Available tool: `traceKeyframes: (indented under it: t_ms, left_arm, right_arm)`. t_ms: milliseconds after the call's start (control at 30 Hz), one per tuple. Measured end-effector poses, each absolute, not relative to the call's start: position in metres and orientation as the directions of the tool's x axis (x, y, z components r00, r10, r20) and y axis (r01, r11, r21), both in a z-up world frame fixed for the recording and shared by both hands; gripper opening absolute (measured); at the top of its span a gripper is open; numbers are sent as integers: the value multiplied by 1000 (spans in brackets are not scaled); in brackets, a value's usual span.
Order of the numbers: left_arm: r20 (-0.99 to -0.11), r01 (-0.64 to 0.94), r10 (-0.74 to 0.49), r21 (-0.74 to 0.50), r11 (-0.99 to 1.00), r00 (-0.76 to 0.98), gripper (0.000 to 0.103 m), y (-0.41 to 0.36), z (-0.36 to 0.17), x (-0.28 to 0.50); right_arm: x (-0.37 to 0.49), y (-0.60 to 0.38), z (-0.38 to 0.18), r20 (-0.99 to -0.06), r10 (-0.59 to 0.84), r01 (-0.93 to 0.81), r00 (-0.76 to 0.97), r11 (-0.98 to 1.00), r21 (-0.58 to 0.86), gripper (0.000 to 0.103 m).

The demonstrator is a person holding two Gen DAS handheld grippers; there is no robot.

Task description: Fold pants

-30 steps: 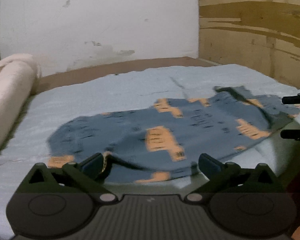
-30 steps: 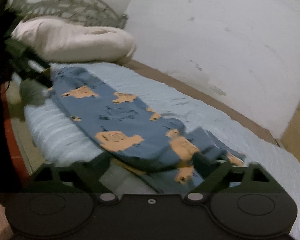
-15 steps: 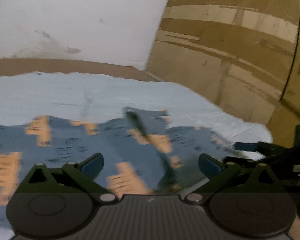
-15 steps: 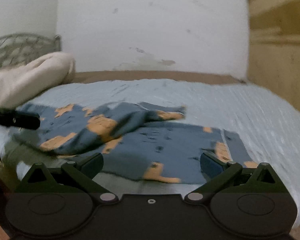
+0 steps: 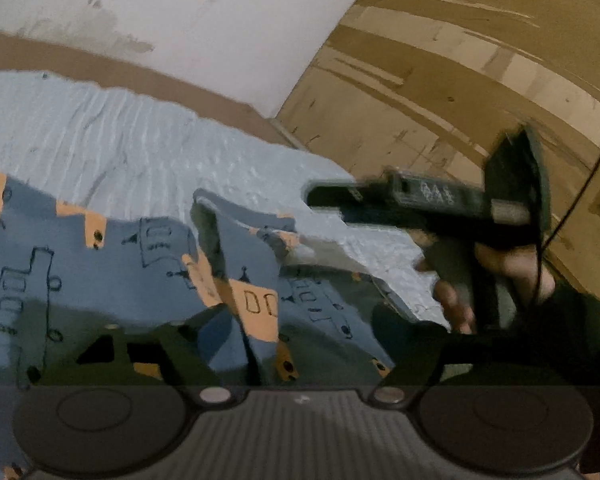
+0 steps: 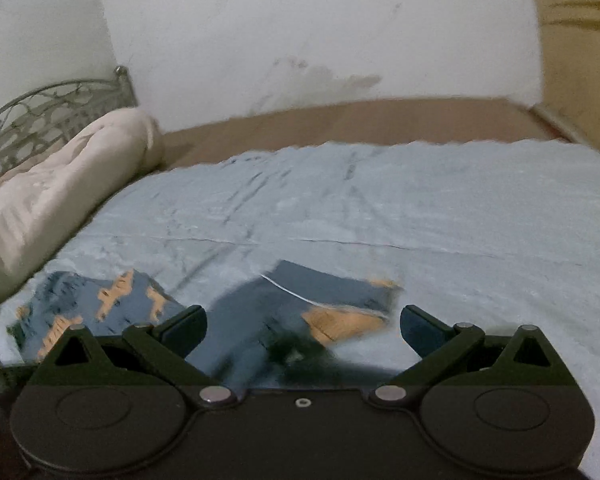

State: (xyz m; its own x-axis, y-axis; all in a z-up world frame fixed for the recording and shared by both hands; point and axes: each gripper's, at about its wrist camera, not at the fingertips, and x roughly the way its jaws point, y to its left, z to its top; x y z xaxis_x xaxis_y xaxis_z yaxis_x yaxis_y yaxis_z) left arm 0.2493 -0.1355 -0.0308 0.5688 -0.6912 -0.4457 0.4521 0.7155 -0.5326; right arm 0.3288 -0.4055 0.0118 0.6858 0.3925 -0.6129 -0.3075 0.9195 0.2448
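Two grippers are in view over a bed [image 6: 440,208] covered with a pale blue textured sheet. The pants [image 5: 100,264], blue with orange patches and dark line drawings, lie on the sheet near its front edge. In the left wrist view the cloth spreads from the left border toward the middle, with a raised, crumpled fold standing up near the centre. The left gripper [image 5: 296,344] hangs low over this cloth; its fingers [image 5: 204,336] are spread apart and blurred, with fabric visible in the gap between them, and no pinch on the cloth can be confirmed. In the same view the right gripper [image 5: 320,196] comes in from the right, held in the person's hand [image 5: 496,276], its dark tip above the sheet just beyond the pants' far edge; its opening cannot be judged from that side-on angle. The right wrist view settles it: the right gripper [image 6: 302,326] has its fingers [image 6: 420,326] spread wide, with a folded-over part of the pants lying below and between them, not gripped. A second part of the pants shows to the left. A rolled cream blanket [image 6: 56,192] lies along the metal headboard [image 6: 48,108]. White wall [image 6: 320,28] stands behind the bed, wooden panelling [image 5: 460,92] at its side.
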Motion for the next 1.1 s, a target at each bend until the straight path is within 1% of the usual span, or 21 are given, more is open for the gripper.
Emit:
traceKeyframes:
  t_ms: [33,67,100,133,167,200,233,267,300,367,400,433,467,500,567,600,633,667,733,933,1100]
  left_arm:
    - [-446,443,-691,-541,715,569,69,-134,-33,250]
    - [-448,432,-688,-549,716,570,61,-133,-34,251]
    - [-451,423,-684,-552,719,574,58,-132,-35,251]
    - [-453,418,-681,-554,720,575,50,-132,-35,251]
    - [-453,420,-686,-558,716,569,40,-132,-36,252]
    - [-451,423,-694,-565,709,561,35,-132,-36,253]
    - [-448,423,-702,-574,701,554,27,-132,-35,253]
    - [-447,425,-708,-581,695,547,22,-132,-36,254]
    - [-451,425,-708,-579,695,543,20,-134,-36,255]
    - [-456,433,-708,-571,698,539,9,-137,-37,255]
    - [-456,439,-709,-567,697,538,7,-139,-37,255]
    - [-457,445,-709,-560,699,538,5,-142,-37,255]
    - [-457,455,-708,-549,701,538,4,-144,-36,254]
    - [-458,464,-705,-536,705,541,3,-146,-35,253]
    - [-463,480,-697,-508,715,548,0,-149,-33,250]
    - [-467,484,-691,-494,722,552,0,-152,-30,248]
    - [-472,490,-683,-477,729,557,0,-153,-29,247]
    - [-478,497,-673,-454,740,564,0,-156,-27,246]
    - [-491,508,-652,-409,758,578,0,-160,-23,241]
    - [-500,579,-613,-245,778,612,0,-181,-10,223]
    - [-518,640,-605,-136,757,605,0,-194,-14,206]
  right_arm:
    - [339,-397,13,-625,405,-321,667,914,250,102]
    - [349,-386,15,-638,415,-335,649,909,250,97]
    - [358,-375,17,-654,419,-352,629,905,241,94]
    - [366,-363,18,-673,413,-366,614,904,221,87]
    - [373,-352,18,-690,405,-377,599,904,203,83]
    - [380,-338,18,-713,394,-391,580,902,180,80]
    - [383,-327,17,-730,381,-403,567,902,157,73]
    - [388,-316,14,-753,357,-413,553,902,124,69]
    - [392,-304,11,-781,319,-418,537,905,82,68]
    - [397,-289,4,-819,255,-420,514,908,19,67]
    - [399,-282,-1,-837,223,-420,500,907,-10,66]
    - [400,-279,-4,-848,201,-422,491,906,-30,62]
    - [400,-278,-6,-853,182,-422,489,905,-48,53]
    - [399,-277,-9,-855,161,-416,493,907,-69,47]
    - [397,-282,-9,-849,140,-400,510,912,-90,26]
    - [395,-286,-7,-841,143,-391,522,916,-87,20]
    - [392,-292,-3,-830,149,-380,538,922,-81,9]
    - [388,-299,1,-817,152,-367,557,927,-79,4]
    - [377,-317,11,-784,159,-340,600,938,-70,0]
    - [313,-381,42,-660,159,-232,734,972,-24,0]
    - [245,-422,35,-600,133,-129,789,990,51,0]
